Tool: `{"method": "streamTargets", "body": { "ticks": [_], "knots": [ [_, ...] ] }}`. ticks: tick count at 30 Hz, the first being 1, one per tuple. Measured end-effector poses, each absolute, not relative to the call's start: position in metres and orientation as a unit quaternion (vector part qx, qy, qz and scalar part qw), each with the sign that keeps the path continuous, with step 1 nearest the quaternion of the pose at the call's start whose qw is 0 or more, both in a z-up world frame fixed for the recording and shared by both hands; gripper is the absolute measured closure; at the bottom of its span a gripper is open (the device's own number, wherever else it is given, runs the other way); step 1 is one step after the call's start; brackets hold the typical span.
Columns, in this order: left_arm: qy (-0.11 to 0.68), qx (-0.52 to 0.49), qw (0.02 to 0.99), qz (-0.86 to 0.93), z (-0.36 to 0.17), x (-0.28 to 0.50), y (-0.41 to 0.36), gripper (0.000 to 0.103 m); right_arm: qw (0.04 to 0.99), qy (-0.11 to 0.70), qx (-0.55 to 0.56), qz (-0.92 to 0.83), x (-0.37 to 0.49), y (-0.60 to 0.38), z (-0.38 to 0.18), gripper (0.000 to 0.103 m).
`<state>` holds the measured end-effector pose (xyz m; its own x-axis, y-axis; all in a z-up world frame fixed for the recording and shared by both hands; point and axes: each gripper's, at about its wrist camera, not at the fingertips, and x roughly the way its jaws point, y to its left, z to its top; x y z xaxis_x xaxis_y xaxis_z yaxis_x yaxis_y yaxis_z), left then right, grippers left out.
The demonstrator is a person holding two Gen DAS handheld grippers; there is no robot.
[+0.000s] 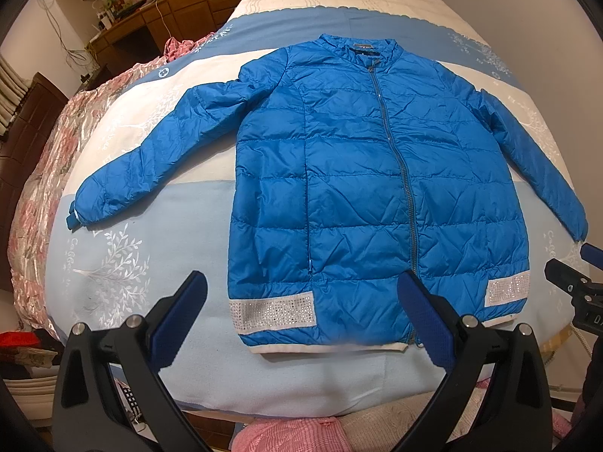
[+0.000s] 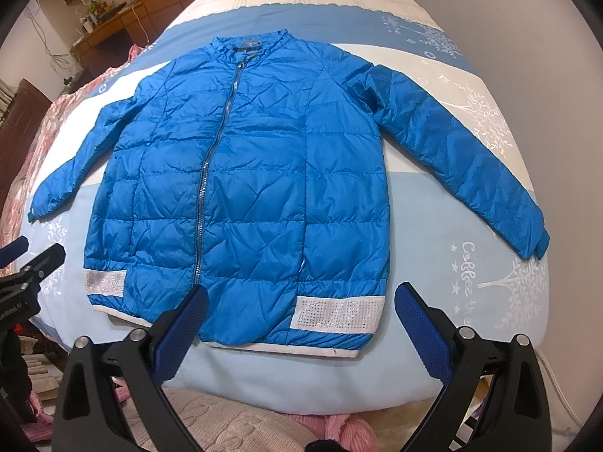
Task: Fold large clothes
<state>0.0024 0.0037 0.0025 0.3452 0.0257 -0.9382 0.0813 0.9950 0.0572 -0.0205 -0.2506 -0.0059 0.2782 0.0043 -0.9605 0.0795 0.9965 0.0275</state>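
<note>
A blue quilted puffer jacket [image 1: 346,173] lies flat and zipped on the bed, front up, collar at the far end, both sleeves spread out to the sides; it also shows in the right wrist view [image 2: 245,173]. Silver studded bands [image 1: 271,312] sit at the hem corners. My left gripper [image 1: 301,282] is open and empty, held above the hem's left half. My right gripper [image 2: 301,295] is open and empty above the hem's right half. Each gripper shows at the edge of the other's view: the right gripper [image 1: 580,260], the left gripper [image 2: 34,252].
The bed [image 1: 150,256] has a blue and white cover with tree prints. A pink floral quilt [image 1: 45,173] is bunched along its left side. A wooden desk [image 1: 124,26] and wardrobe stand beyond. Pink and beige fabric [image 2: 241,425] lies at the bed's near edge.
</note>
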Motion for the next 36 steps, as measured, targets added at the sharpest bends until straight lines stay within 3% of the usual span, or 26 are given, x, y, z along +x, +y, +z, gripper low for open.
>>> {"method": "streamTargets", "body": {
  "ticks": [17, 30, 36],
  "knots": [
    [0.543, 0.067, 0.835, -0.059, -0.002, 0.031, -0.03, 0.003, 0.822, 0.556, 0.12, -0.036, -0.017, -0.32, -0.02, 0.004],
    [0.525, 0.074, 0.834, -0.153, -0.023, 0.13, -0.162, 0.003, 0.771, 0.474, 0.382, -0.187, -0.051, -0.588, -0.086, 0.008],
    [0.546, 0.06, 0.819, -0.164, -0.048, 0.181, -0.219, 0.003, 0.735, 0.472, 0.44, -0.211, -0.062, -0.65, -0.123, 0.012]
  ]
}}
